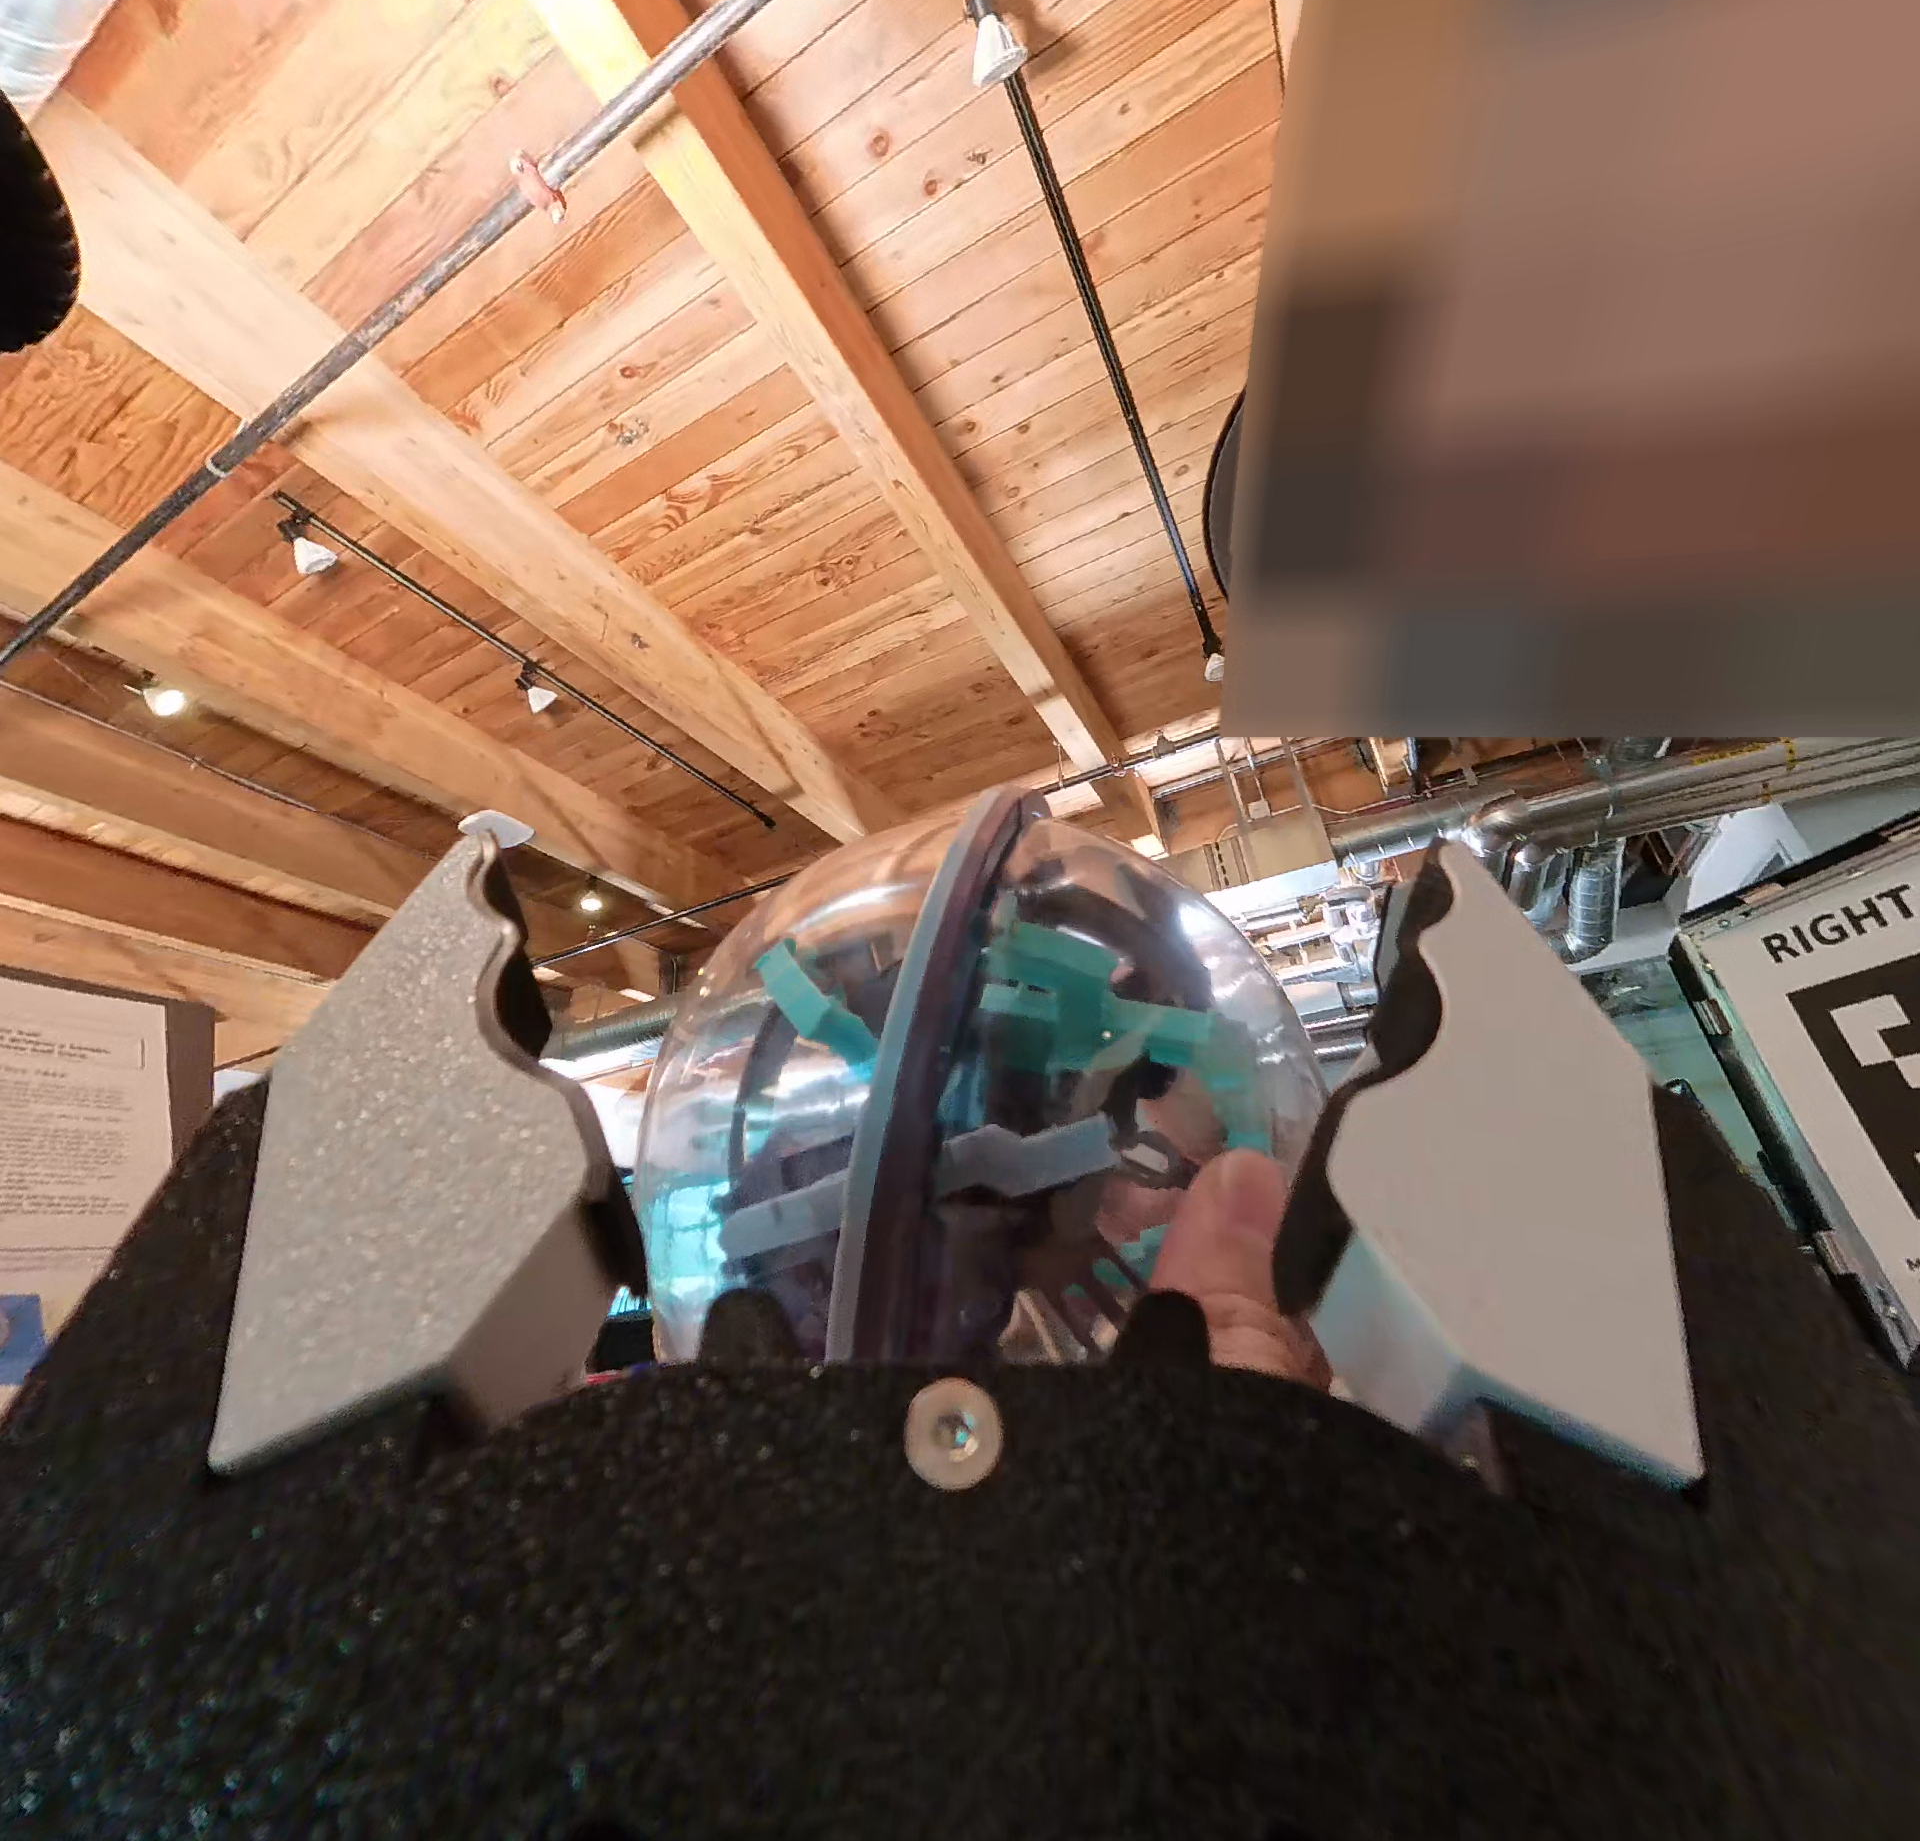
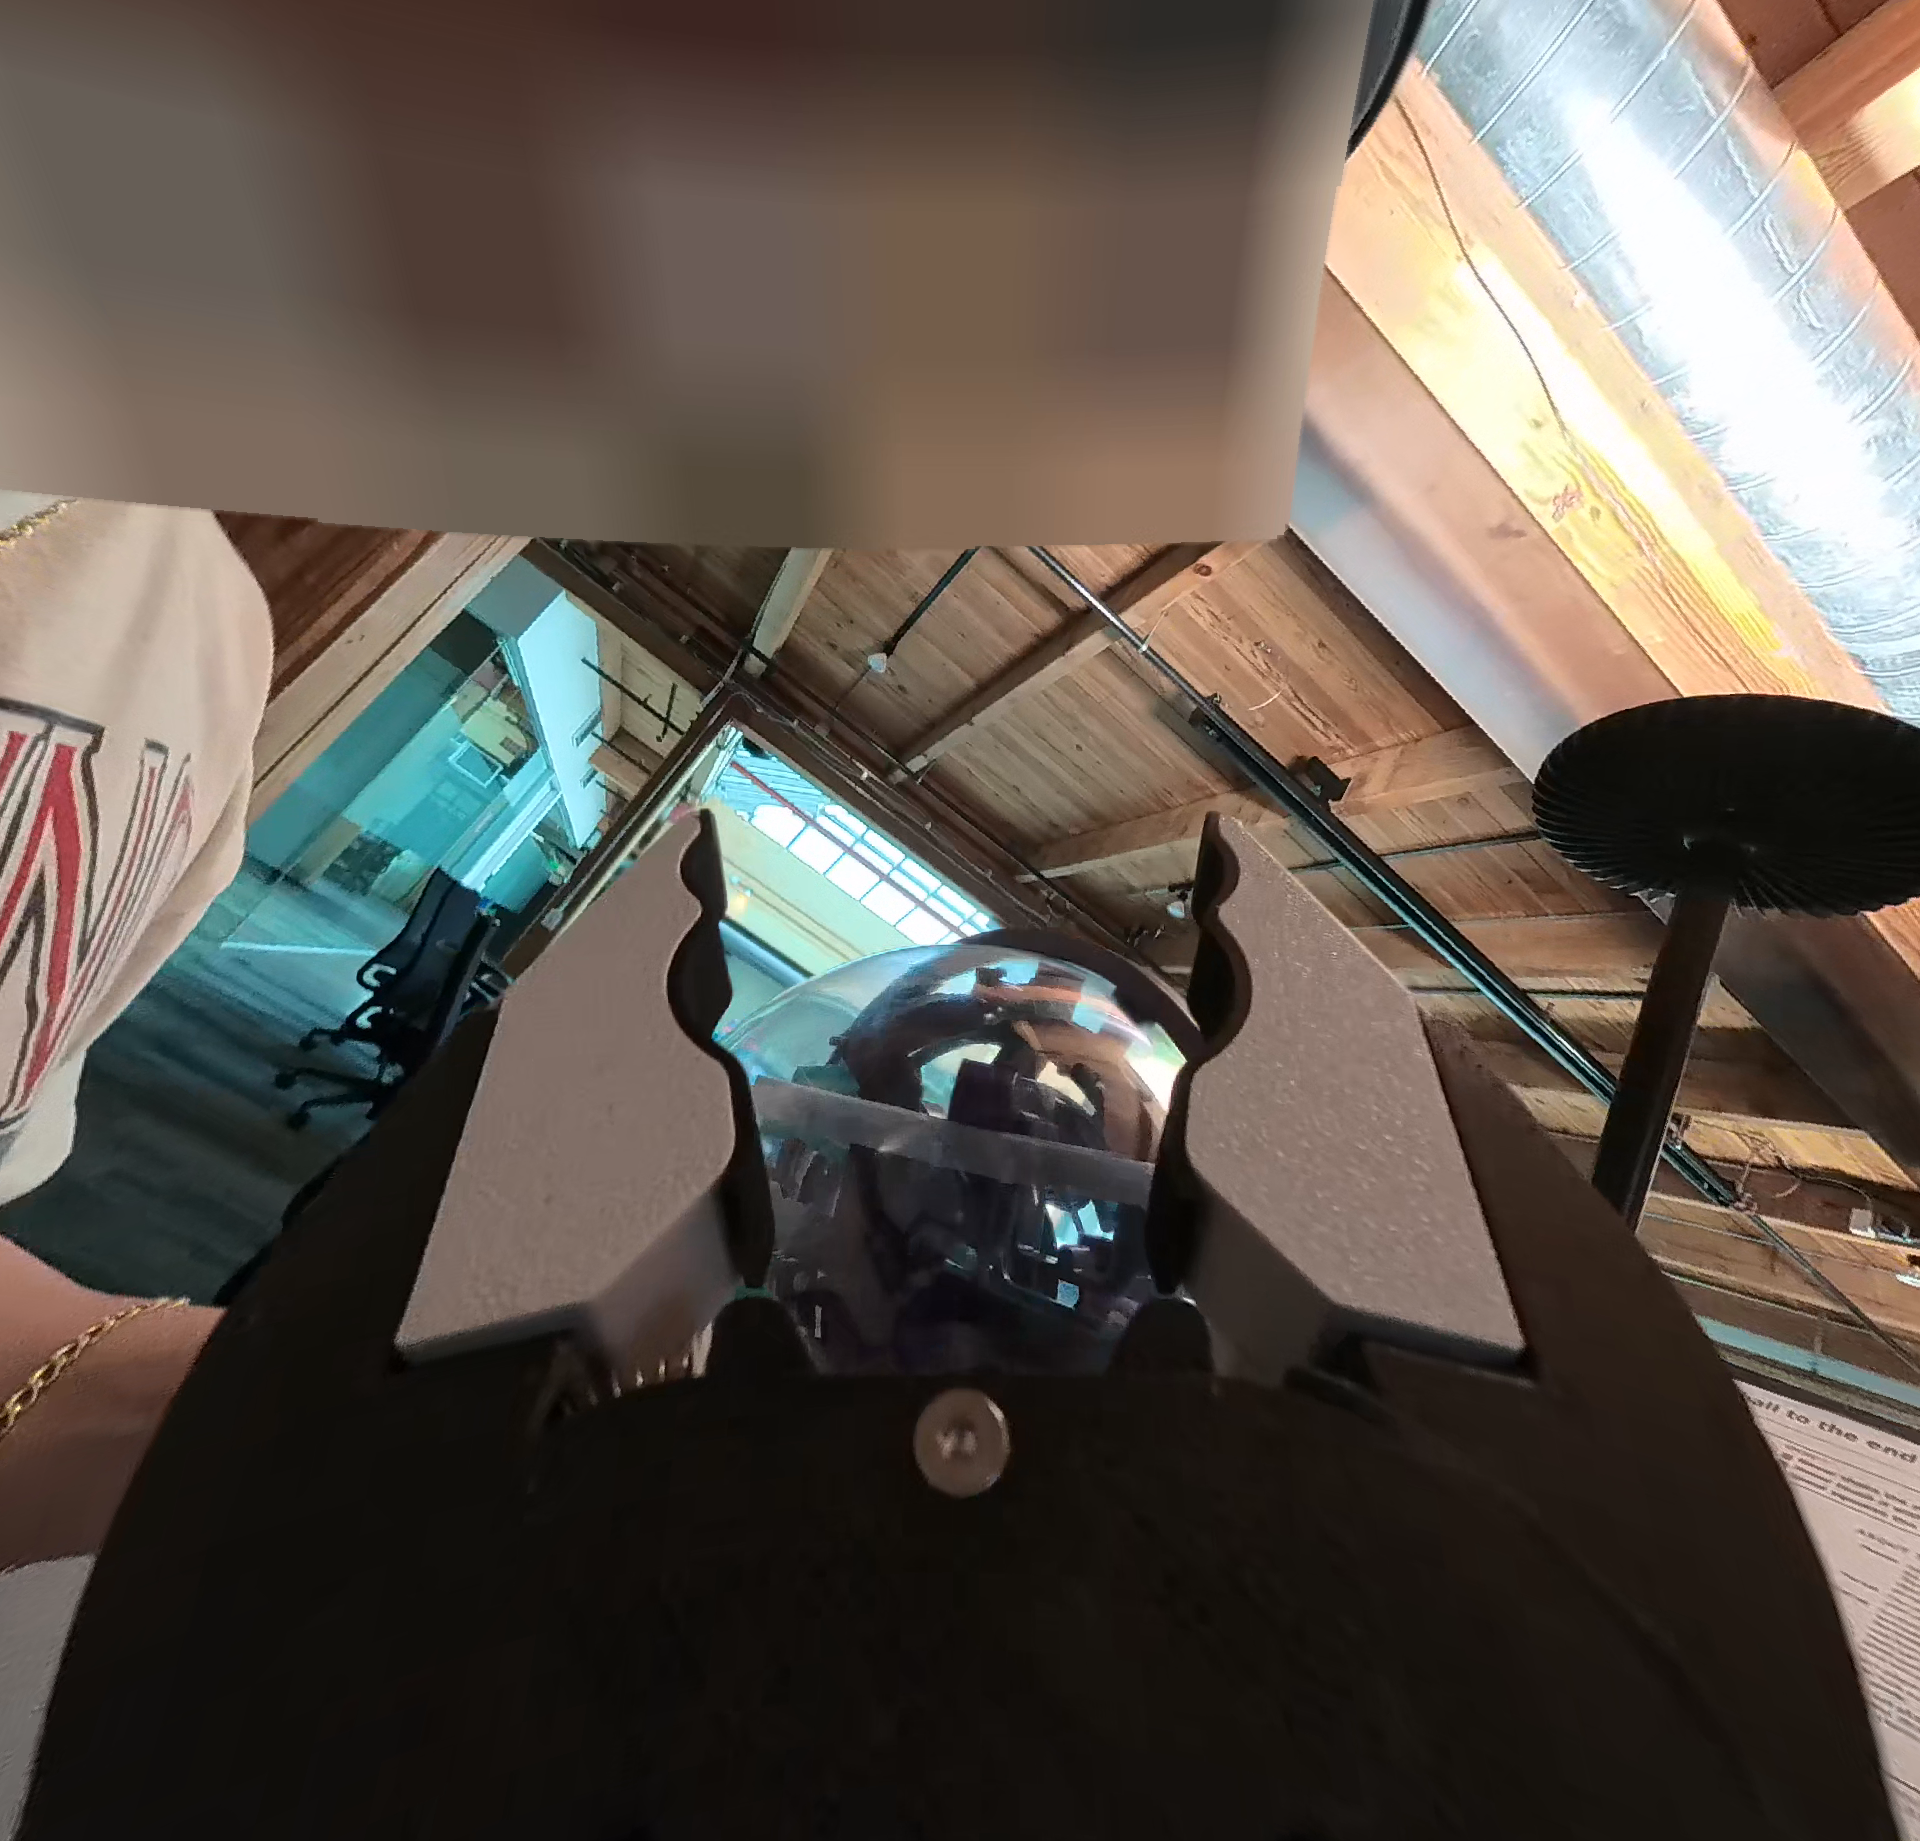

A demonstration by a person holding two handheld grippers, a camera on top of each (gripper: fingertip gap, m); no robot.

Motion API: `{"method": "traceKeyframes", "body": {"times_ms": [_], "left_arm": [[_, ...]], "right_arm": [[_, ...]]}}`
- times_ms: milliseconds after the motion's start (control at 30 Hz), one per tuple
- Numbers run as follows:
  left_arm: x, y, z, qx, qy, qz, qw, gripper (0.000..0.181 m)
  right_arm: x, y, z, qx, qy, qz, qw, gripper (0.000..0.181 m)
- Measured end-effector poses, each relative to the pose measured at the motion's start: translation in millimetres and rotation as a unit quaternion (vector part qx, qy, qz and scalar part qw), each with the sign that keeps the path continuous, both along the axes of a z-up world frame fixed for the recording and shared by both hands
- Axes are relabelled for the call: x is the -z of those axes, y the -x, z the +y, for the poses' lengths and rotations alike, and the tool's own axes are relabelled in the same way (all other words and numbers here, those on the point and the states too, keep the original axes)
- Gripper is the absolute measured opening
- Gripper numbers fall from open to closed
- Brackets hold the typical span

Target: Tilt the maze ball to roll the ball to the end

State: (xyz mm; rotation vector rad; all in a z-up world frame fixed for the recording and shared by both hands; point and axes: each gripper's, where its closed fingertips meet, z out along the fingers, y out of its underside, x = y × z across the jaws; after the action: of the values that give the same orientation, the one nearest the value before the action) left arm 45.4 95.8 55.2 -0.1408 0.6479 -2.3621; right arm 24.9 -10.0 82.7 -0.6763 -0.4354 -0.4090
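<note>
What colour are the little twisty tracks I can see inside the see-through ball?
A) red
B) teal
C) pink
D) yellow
B: in the left wrist view, the clear maze ball sits between the jaws of the left gripper, and the track pieces inside its shell are teal, with some grey ones lower down.

Converted loft or industrial workspace. Exposed wood plank ceiling (image 1: 644, 420) with heavy beams fills upper frame; black track lights (image 1: 995, 46) and sprinkler pipe (image 1: 436, 264) cross it; spiral metal duct (image 2: 1683, 264) upper right; office chairs (image 2: 416, 991) mid-left.
</note>
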Motion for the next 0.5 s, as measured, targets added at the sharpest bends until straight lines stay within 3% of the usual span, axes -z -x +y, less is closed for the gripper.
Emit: {"method": "traceKeyframes", "body": {"times_ms": [300, 500], "left_arm": [[0, -24, -20, -0.04, -0.075, 0.087, 0.993, 0.157], [-11, -30, -27, -0.087, -0.116, 0.073, 0.987, 0.157]], "right_arm": [[5, -32, -8, -0.012, -0.024, 0.076, 0.997, 0.092], [2, -48, -16, -0.033, -0.053, 0.102, 0.993, 0.092]]}}
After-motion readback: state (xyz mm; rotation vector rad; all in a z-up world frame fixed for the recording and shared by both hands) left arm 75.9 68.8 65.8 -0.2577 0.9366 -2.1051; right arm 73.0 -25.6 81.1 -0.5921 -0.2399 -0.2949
